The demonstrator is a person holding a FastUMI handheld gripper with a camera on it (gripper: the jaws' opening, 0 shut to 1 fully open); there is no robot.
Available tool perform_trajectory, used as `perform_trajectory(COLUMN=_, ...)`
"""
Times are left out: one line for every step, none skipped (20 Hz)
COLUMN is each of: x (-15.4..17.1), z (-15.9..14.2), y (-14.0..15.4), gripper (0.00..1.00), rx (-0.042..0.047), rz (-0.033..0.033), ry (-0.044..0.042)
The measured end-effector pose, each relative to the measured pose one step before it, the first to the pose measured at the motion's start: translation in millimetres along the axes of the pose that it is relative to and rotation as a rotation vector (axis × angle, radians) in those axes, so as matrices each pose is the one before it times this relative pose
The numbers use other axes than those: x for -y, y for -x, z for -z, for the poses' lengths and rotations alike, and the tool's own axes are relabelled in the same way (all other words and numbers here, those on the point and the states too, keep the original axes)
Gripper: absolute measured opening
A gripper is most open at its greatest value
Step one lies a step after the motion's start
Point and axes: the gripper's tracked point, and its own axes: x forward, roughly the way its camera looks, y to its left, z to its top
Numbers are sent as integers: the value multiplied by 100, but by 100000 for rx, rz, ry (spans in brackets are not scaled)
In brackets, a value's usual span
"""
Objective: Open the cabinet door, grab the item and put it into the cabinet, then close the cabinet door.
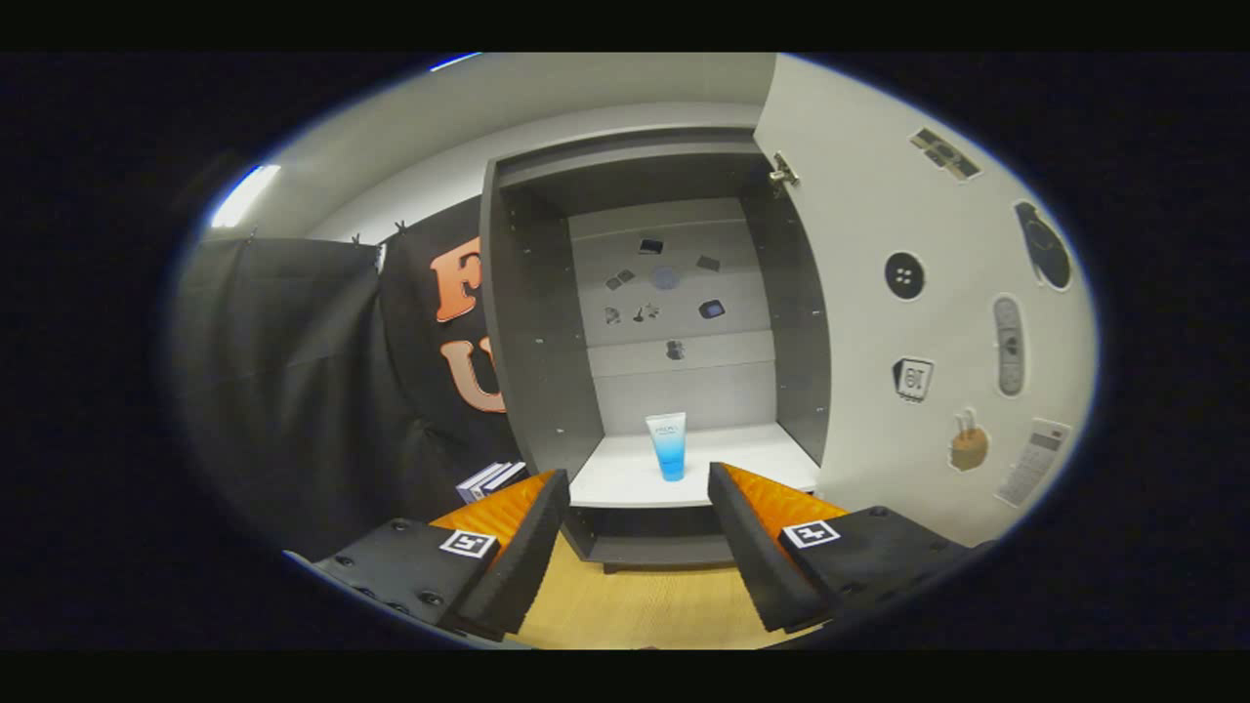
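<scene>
The tongs are hanging spread wide apart over a pale wooden bench, gripping nothing, their fingers pointing toward an open cabinet. The cabinet is standing on the bench with dark grey side walls, a lighter back panel carrying small stickers, and a white shelf. A blue-and-white tube is standing upright on that shelf, cap down, near its front edge, beyond the fingers and in line with the gap between them. The white cabinet door is swung open to the right, its inner face dotted with picture stickers. Black cloth is draping the booth wall on the left, where some books are resting beside the cabinet.
</scene>
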Motion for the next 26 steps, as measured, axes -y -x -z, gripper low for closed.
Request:
perform_trajectory(x=674, z=-353, y=1882, gripper=91, rx=1889, rz=487, ry=49)
perform_trajectory(x=616, z=-298, y=1860, gripper=91, rx=1820, rz=177, ry=160)
perform_trajectory(x=583, z=-244, y=1995, gripper=91, rx=1778, rz=2, ry=116)
perform_trajectory(x=708, z=-176, y=1934, gripper=91, rx=1456, rz=168, ry=242)
perform_trajectory(x=787, z=-35, y=1720, gripper=91, rx=1064, rz=301, ry=177)
perform_trajectory(x=805, z=35, y=1594, gripper=91, rx=1013, rz=567, ry=5)
perform_trajectory(x=1086, z=-44, y=1636, gripper=91, rx=807, rz=1239, ry=193)
perform_trajectory(x=1502, z=125, y=1394, gripper=91, rx=694, rz=3037, ry=283)
perform_trajectory(x=1957, z=132, y=1220, gripper=91, rx=1048, rz=4408, ry=218)
perform_trajectory(x=1457, z=97, y=1292, gripper=91, rx=956, rz=3241, ry=-99)
perform_trajectory(x=1294, z=210, y=1340, gripper=91, rx=165, rz=1449, ry=-907)
perform_trajectory(x=647, z=52, y=1544, gripper=91, rx=297, rz=-571, ry=-1912)
perform_trajectory(x=681, z=93, y=1681, gripper=88, rx=626, rz=-979, ry=-1926)
perform_trajectory(x=947, z=17, y=1455, gripper=88, rx=891, rz=-424, ry=-421)
perform_trajectory(x=1389, z=-88, y=1231, gripper=88, rx=1647, rz=1232, ry=1354)
perform_trajectory(x=1940, z=-144, y=-85, gripper=88, rx=1427, rz=3374, ry=2796)
perform_trajectory(x=2240, z=32, y=323, gripper=88, rx=239, rz=4916, ry=3008)
perform_trajectory(x=1816, z=143, y=-44, gripper=88, rx=-295, rz=4462, ry=2497)
perform_trajectory(x=1582, z=277, y=-282, gripper=89, rx=-646, rz=3875, ry=1359)
perform_trajectory(x=1034, z=131, y=-375, gripper=93, rx=-406, rz=3293, ry=537)
perform_trajectory(x=837, z=173, y=-672, gripper=93, rx=-35, rz=2150, ry=-471)
perform_trajectory(x=590, z=216, y=-782, gripper=94, rx=-348, rz=1734, ry=-1302)
perform_trajectory(x=298, z=241, y=-889, gripper=94, rx=-14, rz=653, ry=-1991)
perform_trajectory(x=28, z=16, y=-1071, gripper=96, rx=280, rz=-112, ry=-2429)
perform_trajectory(x=217, z=118, y=-1029, gripper=96, rx=-425, rz=-67, ry=-1933)
perform_trajectory(x=228, z=144, y=-1151, gripper=96, rx=-415, rz=-143, ry=-1376)
